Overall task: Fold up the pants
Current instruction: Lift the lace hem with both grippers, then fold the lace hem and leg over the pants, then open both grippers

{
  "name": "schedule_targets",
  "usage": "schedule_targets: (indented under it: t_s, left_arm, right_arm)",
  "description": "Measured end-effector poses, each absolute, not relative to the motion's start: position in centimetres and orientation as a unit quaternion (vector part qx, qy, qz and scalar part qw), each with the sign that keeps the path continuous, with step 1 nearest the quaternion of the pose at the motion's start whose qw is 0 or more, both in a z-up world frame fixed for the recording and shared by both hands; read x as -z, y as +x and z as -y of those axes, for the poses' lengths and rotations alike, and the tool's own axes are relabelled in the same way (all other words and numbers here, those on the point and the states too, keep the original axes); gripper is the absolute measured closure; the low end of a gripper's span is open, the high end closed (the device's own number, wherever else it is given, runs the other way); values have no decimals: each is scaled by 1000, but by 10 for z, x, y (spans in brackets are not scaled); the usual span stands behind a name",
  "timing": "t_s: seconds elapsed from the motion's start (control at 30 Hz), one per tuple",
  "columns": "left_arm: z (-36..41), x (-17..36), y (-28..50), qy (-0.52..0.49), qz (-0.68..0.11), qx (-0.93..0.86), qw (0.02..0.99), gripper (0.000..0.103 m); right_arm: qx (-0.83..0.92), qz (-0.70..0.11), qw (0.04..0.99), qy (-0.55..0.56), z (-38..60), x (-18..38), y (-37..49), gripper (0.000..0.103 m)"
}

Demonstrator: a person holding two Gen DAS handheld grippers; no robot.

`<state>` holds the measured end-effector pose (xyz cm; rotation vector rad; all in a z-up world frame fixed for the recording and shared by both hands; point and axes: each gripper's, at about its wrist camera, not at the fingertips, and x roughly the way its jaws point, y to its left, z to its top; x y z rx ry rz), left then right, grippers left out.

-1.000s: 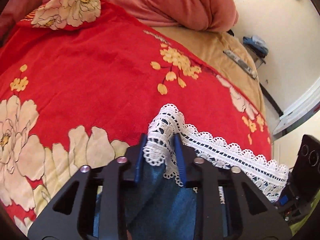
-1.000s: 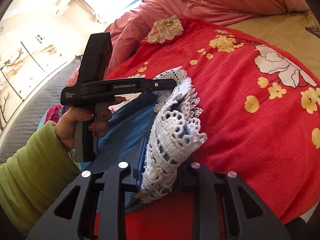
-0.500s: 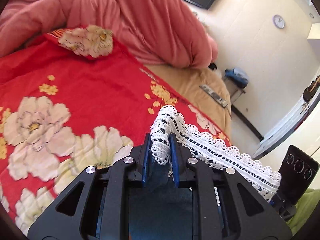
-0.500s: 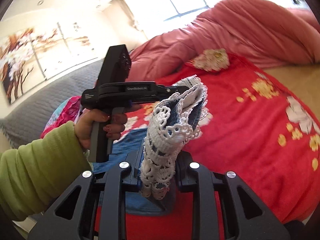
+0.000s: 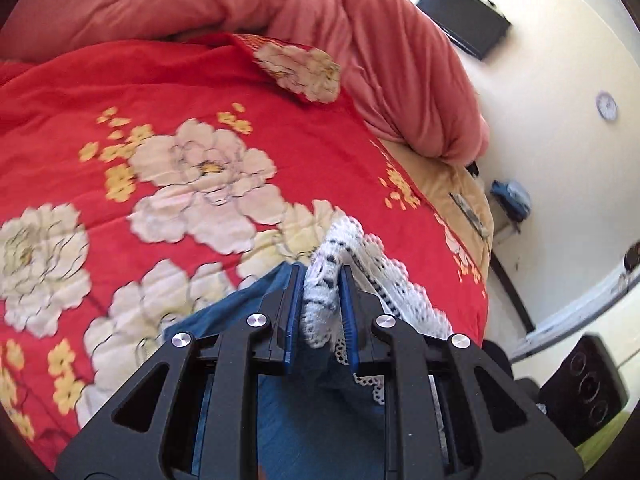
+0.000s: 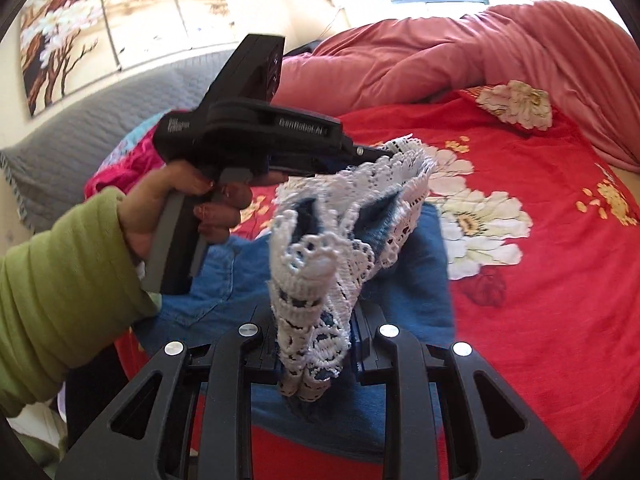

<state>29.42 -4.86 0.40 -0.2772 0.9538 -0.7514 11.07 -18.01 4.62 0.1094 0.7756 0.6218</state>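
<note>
Blue denim pants (image 6: 404, 264) with a white lace hem (image 6: 344, 216) are lifted at the hem end above the red floral blanket (image 6: 540, 280); the rest of the denim trails down onto the blanket below and toward me. My left gripper (image 5: 318, 280) is clenched on one bunch of lace, the blue pads pressing it from both sides; in the right wrist view it sits up and to the left, nose into the far end of the hem. My right gripper (image 6: 316, 344) is clamped on the other bunch of lace, which stands straight up between its fingers. The hem edge runs between the two tongs as a slack, crumpled span, so the two grips are near each other, not pulled taut. The pants' long axis looks to run from the held hem down and back toward my side, waist end hidden under the rigs. I judge this as mid-fold, carrying hem toward waist; neither hand is clearly nearer, both share the edge. Pink duvet (image 5: 320, 28) is heaped at the far end of the bed.
</note>
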Motion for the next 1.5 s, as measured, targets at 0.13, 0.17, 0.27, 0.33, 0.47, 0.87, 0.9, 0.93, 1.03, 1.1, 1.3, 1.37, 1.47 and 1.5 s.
schedule_targets:
  t_s: [0.13, 0.17, 0.27, 0.33, 0.47, 0.87, 0.9, 0.93, 1.03, 1.1, 1.3, 1.37, 1.47, 1.5]
  left_arm:
    - [4, -1, 290, -203, -440, 327, 811, 89]
    - [-3, -1, 288, -216, -439, 321, 811, 84]
    - [-27, 7, 277, -264, -433, 309, 805, 70]
    - [-36, 17, 271, -284, -441, 303, 796, 61]
    - [-42, 36, 264, -289, -455, 265, 800, 50]
    - [-40, 42, 259, -225, -477, 248, 812, 52]
    - [-39, 43, 259, -221, -479, 244, 814, 54]
    - [-38, 44, 259, -220, -481, 243, 813, 58]
    - [-36, 53, 261, -224, -492, 239, 807, 70]
    - [-39, 55, 262, -238, -492, 242, 802, 78]
    - [-45, 51, 261, -263, -482, 255, 796, 88]
    - [-47, 47, 259, -269, -478, 261, 794, 89]
    - [-49, 35, 255, -257, -464, 264, 806, 89]
    - [-49, 32, 255, -250, -459, 262, 811, 89]
  right_arm:
    - [-317, -385, 867, -3, 149, -36, 105, 79]
    - [-321, -387, 864, -17, 142, -33, 102, 78]
    - [-327, -386, 859, -72, 122, -25, 91, 76]
    - [-330, -384, 856, -108, 111, -18, 84, 71]
    - [-350, -366, 846, -168, 93, -13, 62, 38]
    - [-317, -370, 873, 6, 174, -60, 111, 22]
    - [-296, -388, 873, 10, 179, -58, 132, 22]
    - [-276, -415, 867, 20, 185, -53, 158, 22]
    - [-260, -459, 849, 38, 188, -37, 212, 22]
    - [-257, -488, 832, 53, 187, -22, 245, 23]
    - [-272, -554, 775, 137, 190, 29, 304, 71]
    - [-287, -542, 777, 142, 187, 25, 300, 90]
    - [-296, -498, 803, 139, 189, 6, 296, 90]
    - [-294, -494, 808, 128, 186, 3, 295, 90]
